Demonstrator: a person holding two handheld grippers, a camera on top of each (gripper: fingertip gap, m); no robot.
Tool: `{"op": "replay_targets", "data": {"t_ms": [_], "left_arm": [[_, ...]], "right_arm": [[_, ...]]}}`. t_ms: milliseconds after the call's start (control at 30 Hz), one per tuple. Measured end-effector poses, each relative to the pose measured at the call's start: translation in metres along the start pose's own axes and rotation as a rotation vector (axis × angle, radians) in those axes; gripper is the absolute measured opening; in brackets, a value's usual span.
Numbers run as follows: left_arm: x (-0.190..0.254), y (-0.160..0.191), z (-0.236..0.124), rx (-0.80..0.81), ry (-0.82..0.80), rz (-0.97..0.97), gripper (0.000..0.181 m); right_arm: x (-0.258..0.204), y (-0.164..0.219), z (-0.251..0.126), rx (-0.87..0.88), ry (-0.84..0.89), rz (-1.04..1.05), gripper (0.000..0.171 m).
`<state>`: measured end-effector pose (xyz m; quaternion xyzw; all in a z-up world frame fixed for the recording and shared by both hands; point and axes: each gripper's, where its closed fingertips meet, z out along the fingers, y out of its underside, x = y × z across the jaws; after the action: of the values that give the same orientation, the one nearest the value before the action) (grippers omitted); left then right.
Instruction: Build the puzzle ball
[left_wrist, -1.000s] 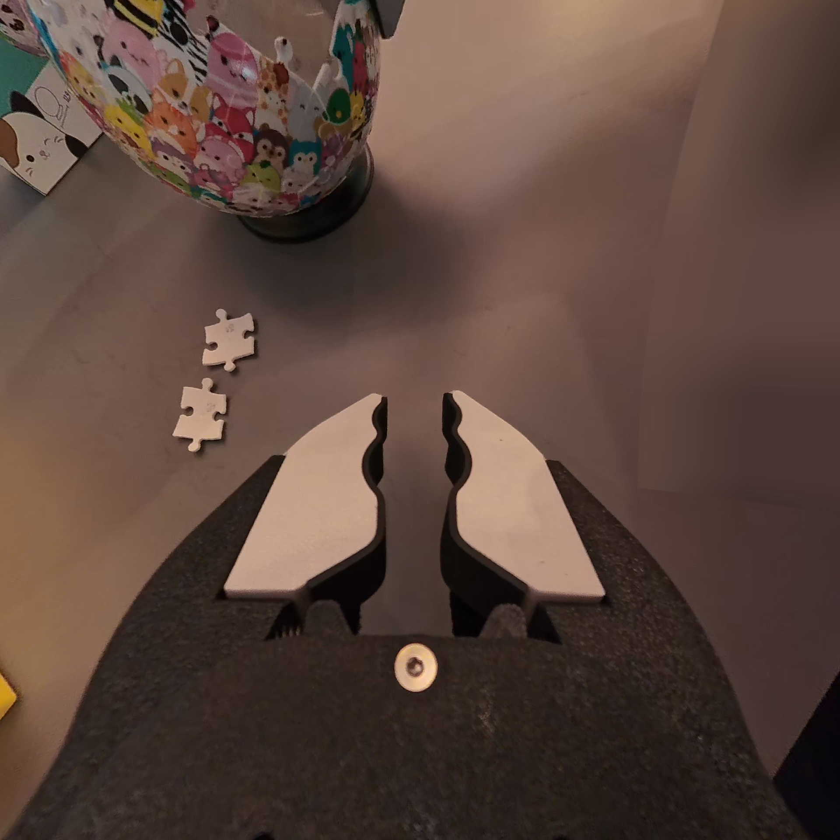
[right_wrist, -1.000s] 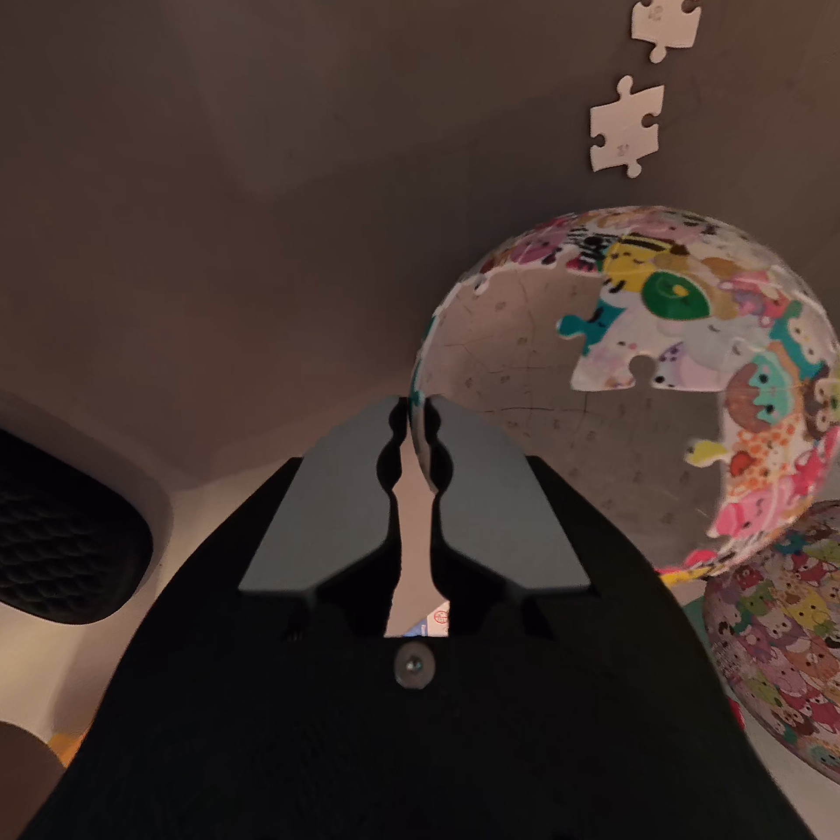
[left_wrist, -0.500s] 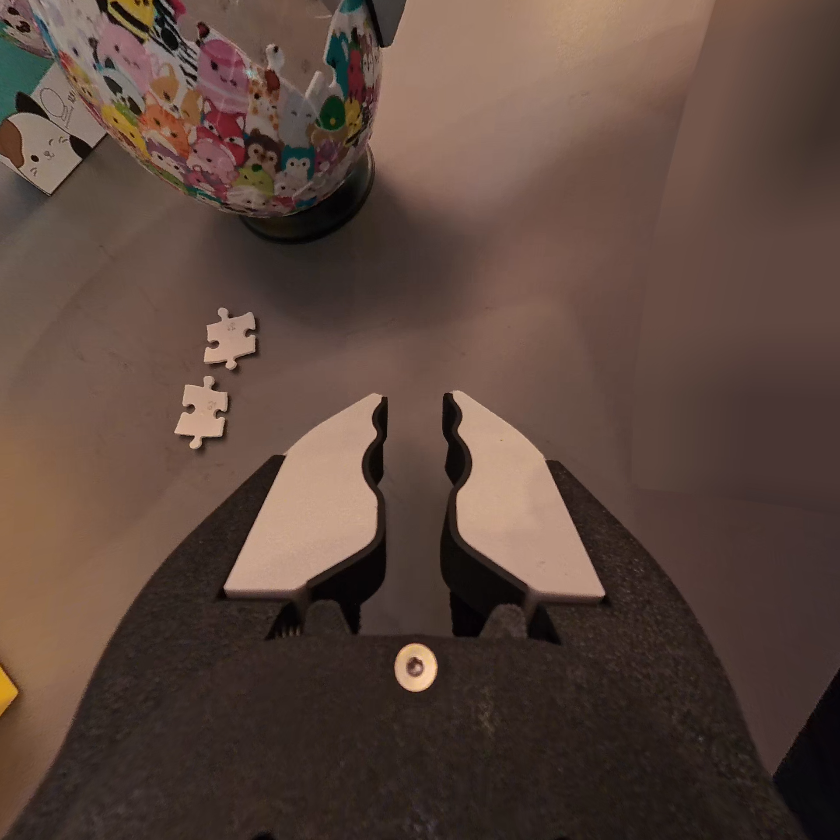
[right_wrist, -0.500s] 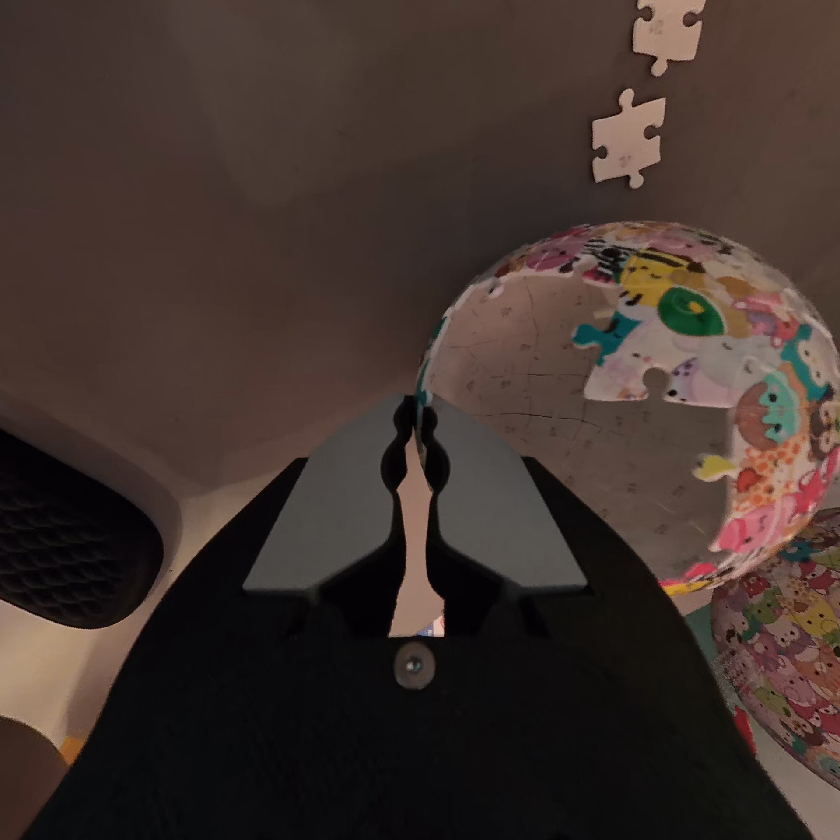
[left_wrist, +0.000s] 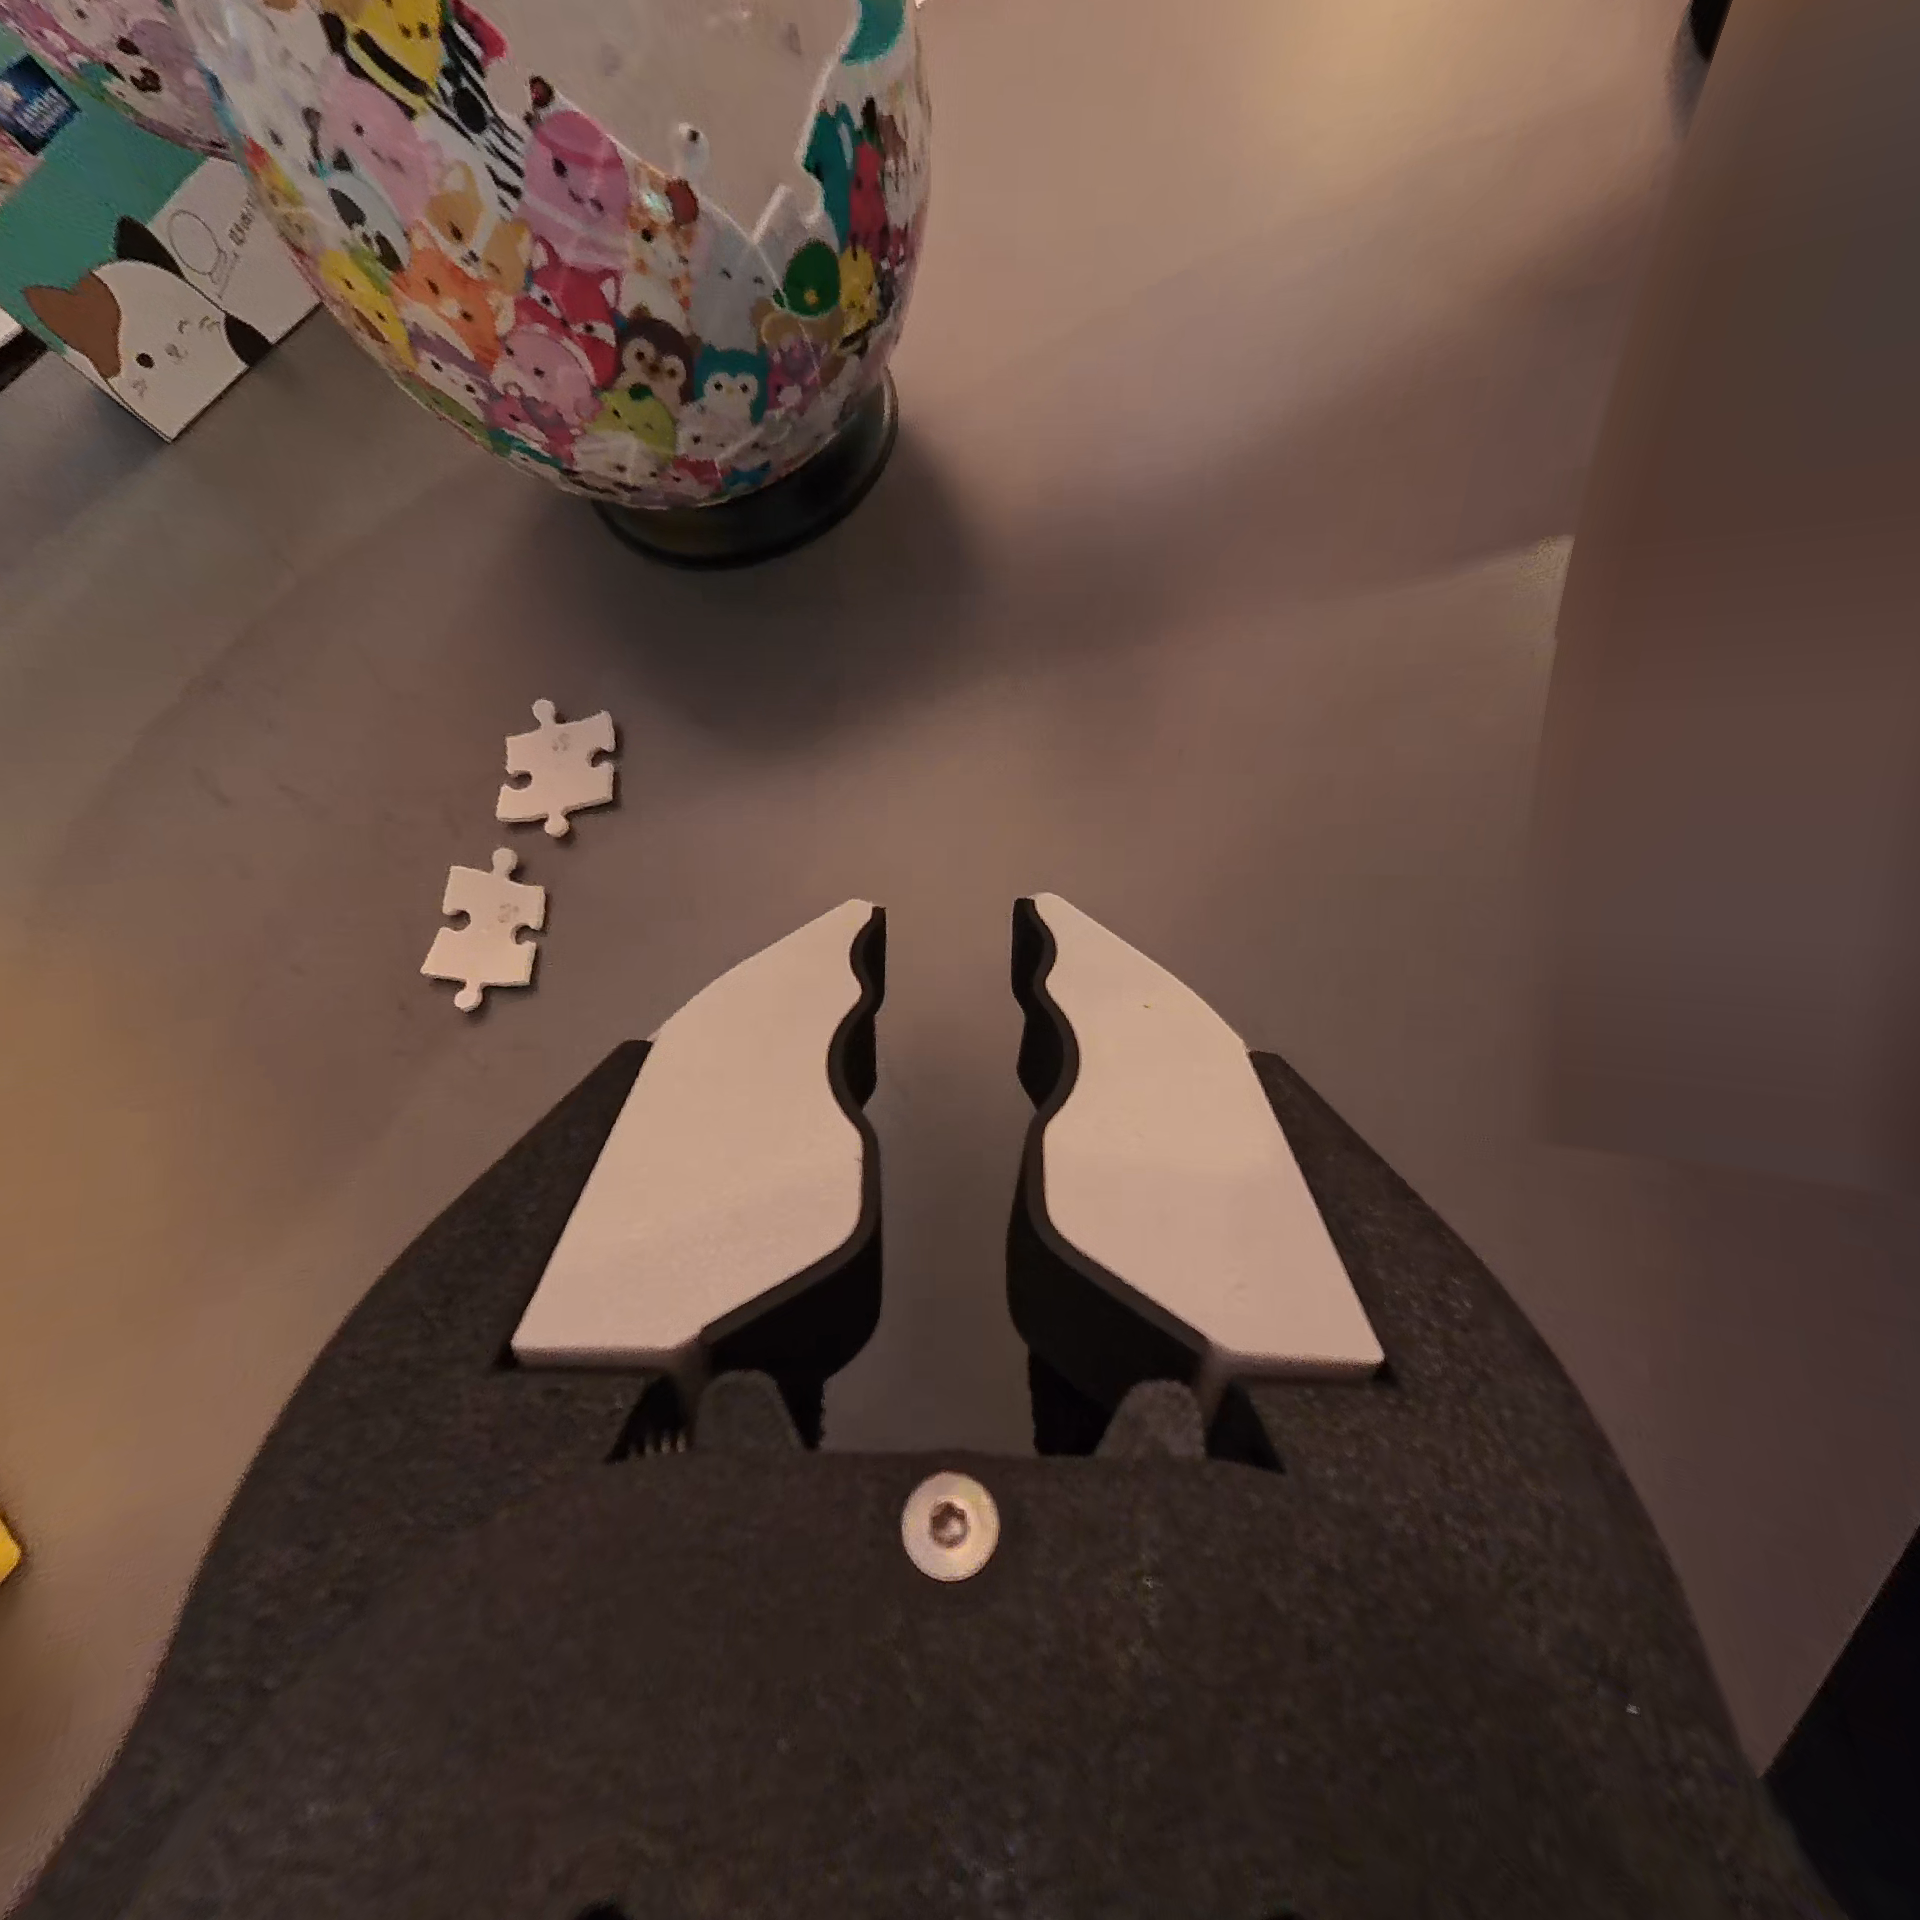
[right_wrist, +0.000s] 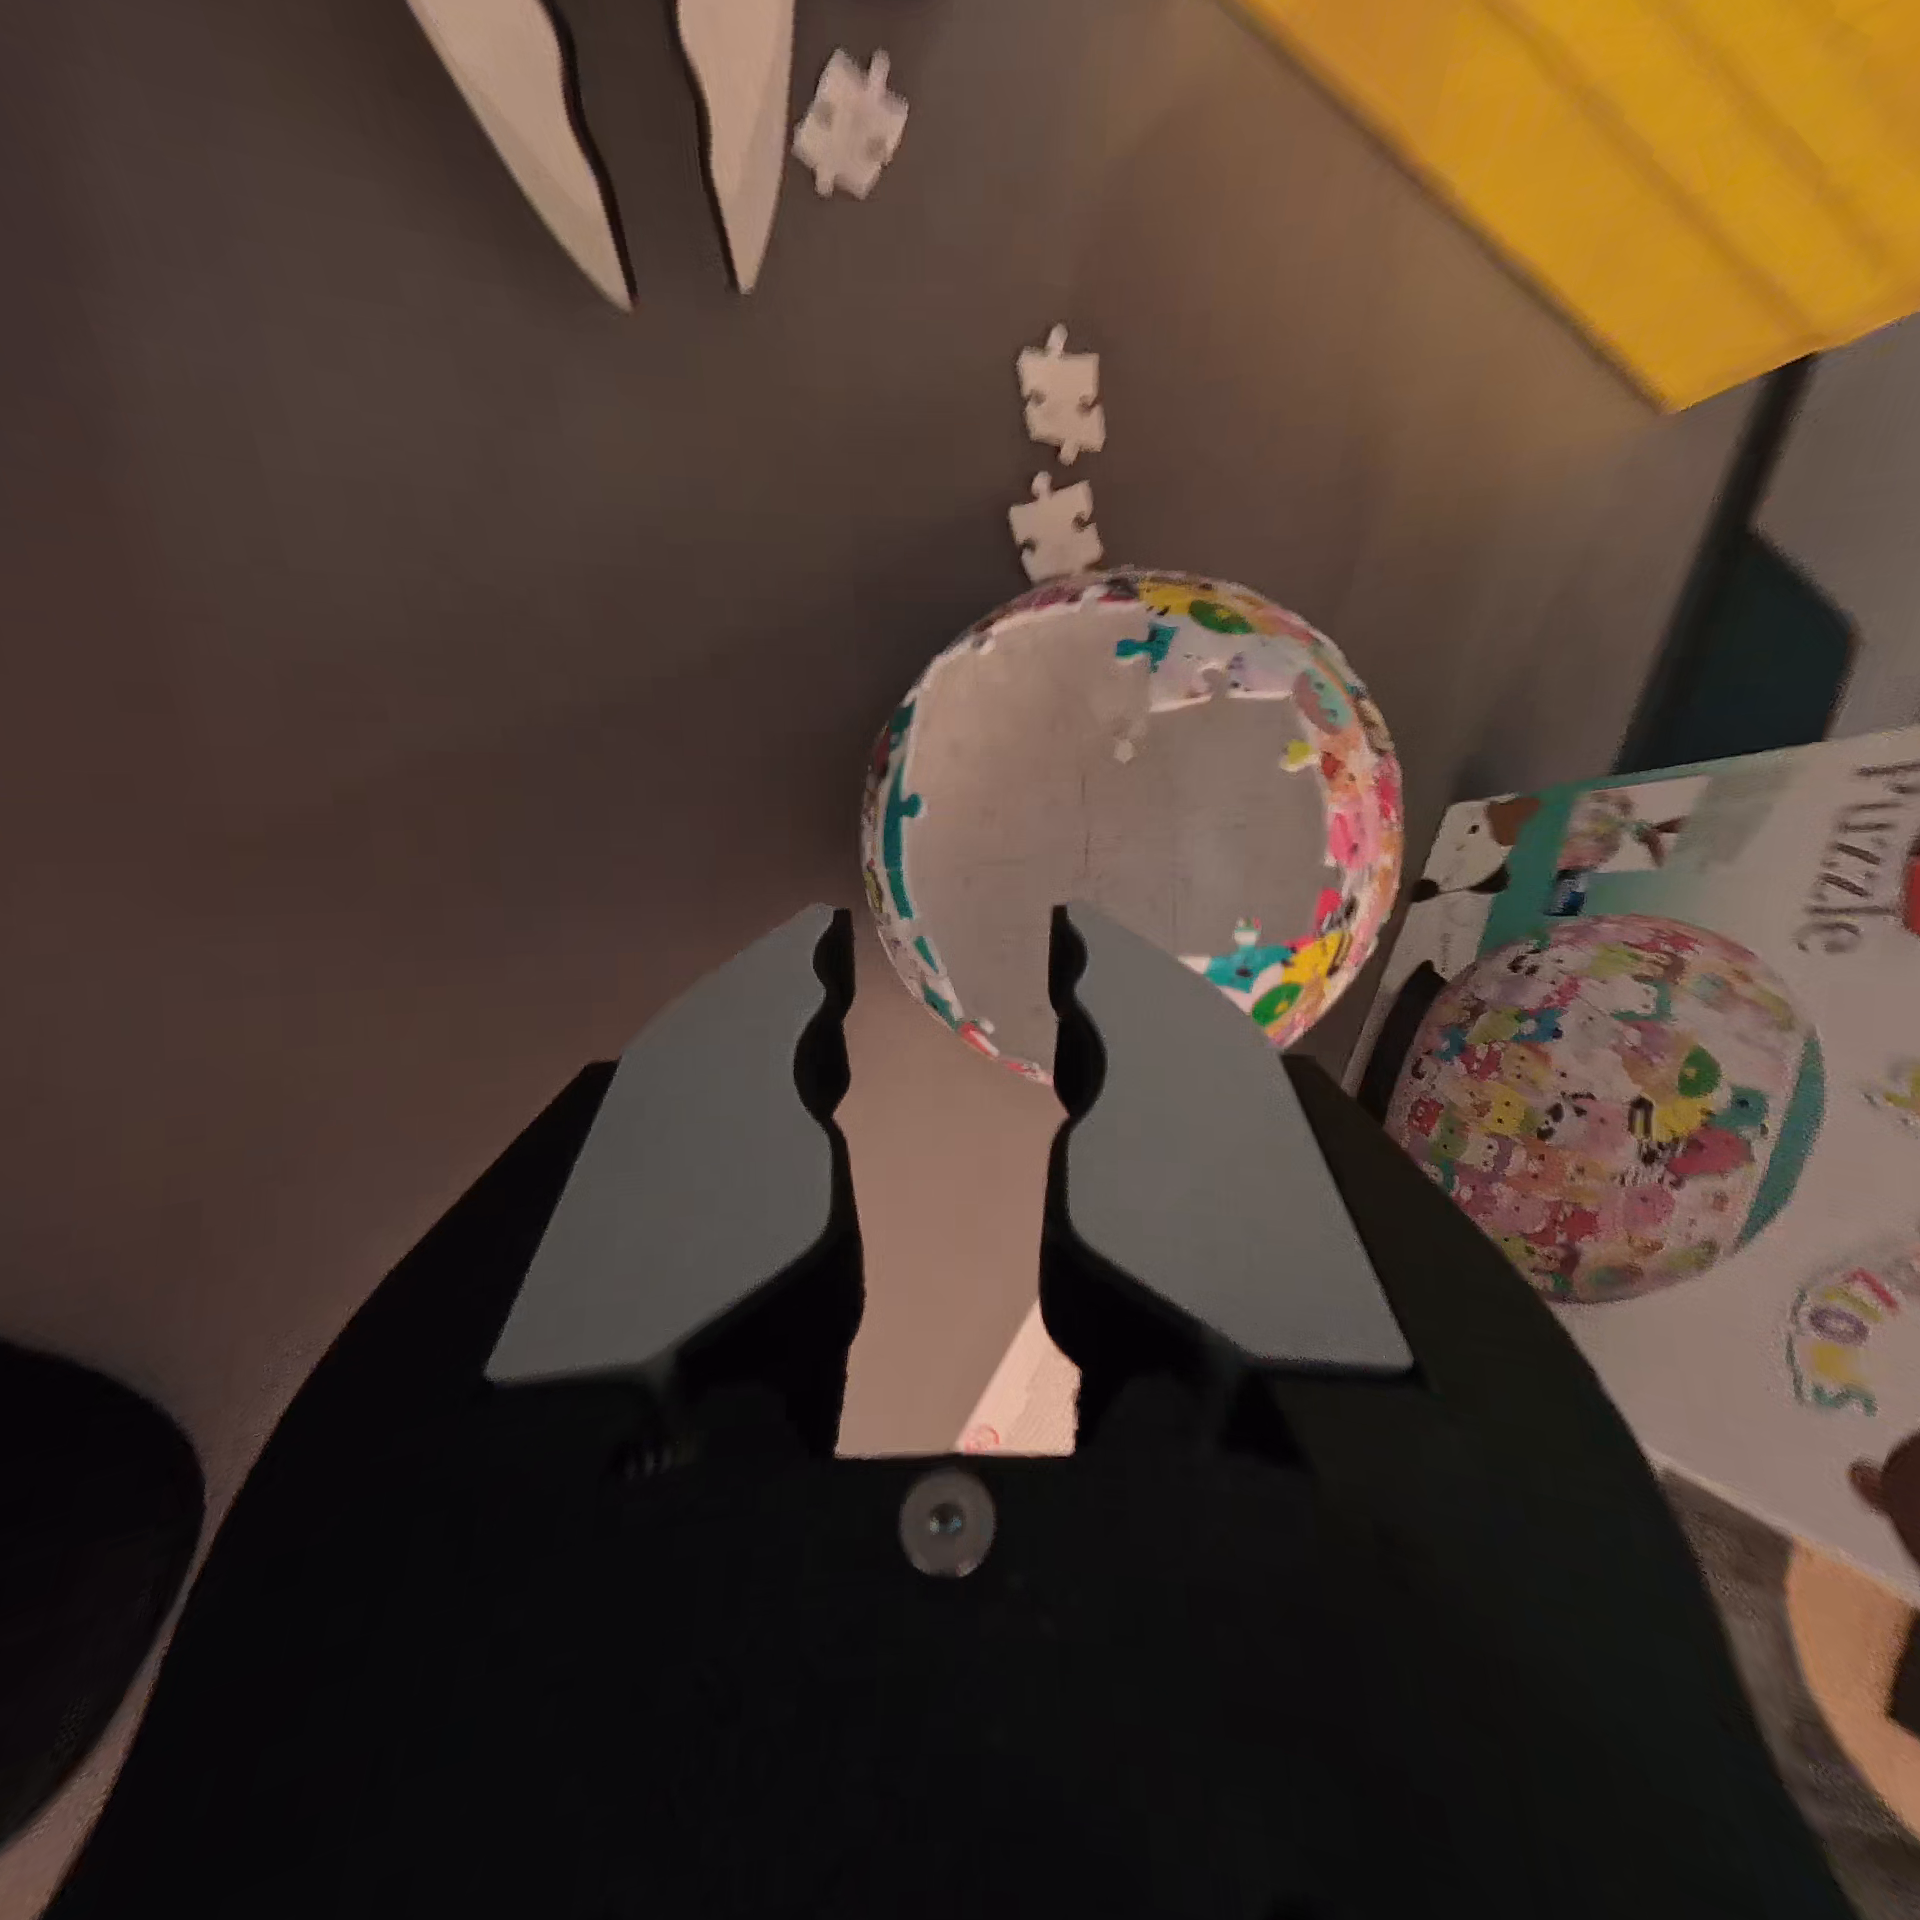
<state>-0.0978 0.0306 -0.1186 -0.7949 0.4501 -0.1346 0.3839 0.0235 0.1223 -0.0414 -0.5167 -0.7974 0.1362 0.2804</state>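
With the half-built ball on its stand and both the left gripper and right gripper apart and empty, the next step seems to be fetching a loose piece lying face-down near the left

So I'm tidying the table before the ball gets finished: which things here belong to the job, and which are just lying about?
Belongs to the job:
- half-built ball on its dark stand
- loose pieces, a third
- both tools, open: left, right

Lying about:
- puzzle box
- yellow thing
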Motion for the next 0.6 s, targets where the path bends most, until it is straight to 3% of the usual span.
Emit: {"op": "replay_targets", "data": {"t_ms": [200, 267, 400, 533, 600], "left_arm": [[-0.005, -0.011, 0.009, 0.067, 0.020, -0.058, 0.025], [-0.011, -0.020, 0.013, 0.105, 0.035, -0.068, 0.027], [-0.032, -0.033, 0.025, 0.135, 0.042, -0.028, 0.049], [-0.049, -0.056, 0.029, 0.220, 0.077, 0.015, 0.063], [-0.058, -0.068, 0.030, 0.271, 0.091, 0.043, 0.082]], "right_arm": [[-0.030, 0.000, -0.028, 0.466, 0.137, 0.187, 0.030], [-0.049, 0.007, -0.025, 0.571, 0.107, 0.253, 0.028], [-0.062, 0.036, 0.005, 0.528, 0.145, 0.338, 0.017], [-0.056, 0.048, 0.017, 0.514, 0.166, 0.393, 0.020], [-0.052, 0.050, 0.017, 0.523, 0.181, 0.415, 0.023]]}}
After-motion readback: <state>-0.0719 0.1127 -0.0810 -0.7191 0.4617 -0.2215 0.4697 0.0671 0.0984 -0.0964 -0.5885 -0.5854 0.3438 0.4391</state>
